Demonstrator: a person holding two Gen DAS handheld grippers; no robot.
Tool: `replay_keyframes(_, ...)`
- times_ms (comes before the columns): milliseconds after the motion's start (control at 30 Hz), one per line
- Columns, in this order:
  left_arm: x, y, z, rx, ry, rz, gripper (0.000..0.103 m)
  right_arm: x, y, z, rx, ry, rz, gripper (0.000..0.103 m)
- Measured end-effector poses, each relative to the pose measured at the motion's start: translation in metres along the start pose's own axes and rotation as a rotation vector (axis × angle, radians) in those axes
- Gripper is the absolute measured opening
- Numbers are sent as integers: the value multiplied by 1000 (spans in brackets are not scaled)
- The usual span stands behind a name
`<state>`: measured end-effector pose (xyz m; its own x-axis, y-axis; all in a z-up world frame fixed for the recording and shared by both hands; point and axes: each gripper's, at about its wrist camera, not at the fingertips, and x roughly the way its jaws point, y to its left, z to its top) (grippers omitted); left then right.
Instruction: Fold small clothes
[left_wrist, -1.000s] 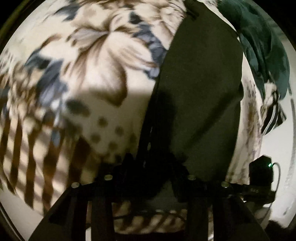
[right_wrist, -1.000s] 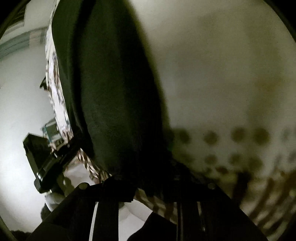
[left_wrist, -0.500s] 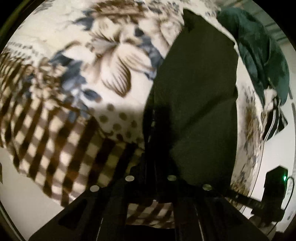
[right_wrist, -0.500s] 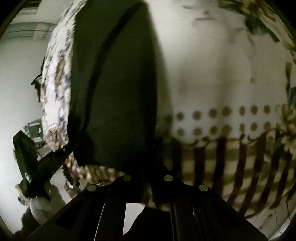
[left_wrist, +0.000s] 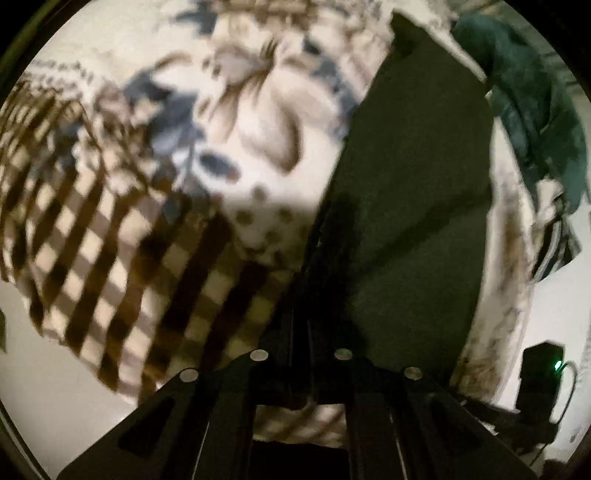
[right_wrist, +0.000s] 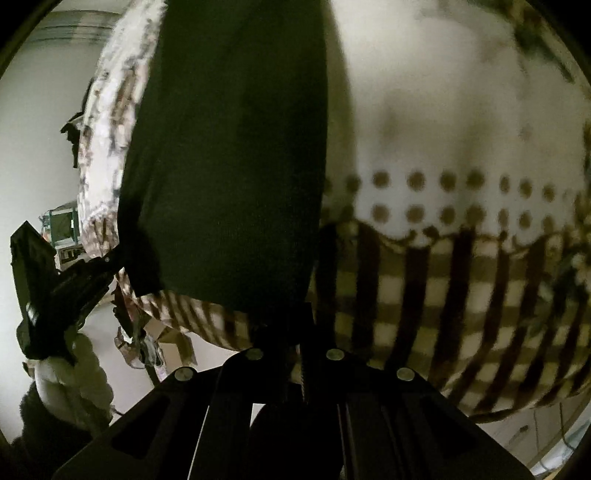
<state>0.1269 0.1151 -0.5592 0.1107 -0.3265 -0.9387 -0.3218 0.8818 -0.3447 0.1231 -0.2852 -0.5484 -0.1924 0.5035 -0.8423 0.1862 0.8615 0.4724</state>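
Right now you have one dark garment (left_wrist: 413, 206) laid flat on a patterned cloth (left_wrist: 155, 206) printed with flowers, dots and brown checks, and each of your two hand-held grippers has pinched a near corner of it. Your left hand-held gripper (left_wrist: 303, 325) has its fingers drawn together on the garment's left near corner, and your right hand-held gripper (right_wrist: 306, 325) is clamped the same way on the right near corner (right_wrist: 236, 177); from the right wrist view you can see the left tool (right_wrist: 55, 288) out at the far left, gripping the other corner. No container shows in either view. Beyond the garment on your left wrist view lie one dark green piece of clothing (left_wrist: 532, 110) and, just below it, one black-and-white striped piece (left_wrist: 554, 247), both near the cloth's right edge and apart from the dark garment. Both views are blurred, so the fine weave and any seams cannot be made out.
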Motion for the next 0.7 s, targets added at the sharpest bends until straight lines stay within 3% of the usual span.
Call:
replay_keyframes(133, 6, 5, 10, -7, 42, -66, 8, 15, -14, 27, 22, 68, 47, 10)
replay_keyframes(167, 3, 6, 12, -8, 38, -97, 15, 15, -16, 30, 21, 85, 63, 19)
replay_keyframes(200, 0, 8, 13, -6, 22, -116, 31, 11, -19, 32, 13, 83, 81, 27)
replay_keyframes(233, -2, 10, 14, -3, 12, -133, 41, 6, -23, 32, 5, 68, 99, 43)
replay_keyframes(267, -1, 12, 15, -7, 8, -153, 59, 4, -27, 32, 7, 63, 125, 48)
replay_keyframes(300, 2, 14, 17, -20, 8, -166, 63, 4, -32, 33, 16, 68, 148, 48)
replay_keyframes(400, 22, 15, 23, -27, 50, -211, 63, 16, -39, 37, 48, 82, 209, 55)
replay_keyframes(567, 34, -4, 25, 36, 67, -172, 66, 37, -36, 42, 94, 81, 316, 72)
replay_keyframes(700, 32, -21, 22, 71, 85, -183, 66, 46, -33, 44, 201, 81, 415, 71)
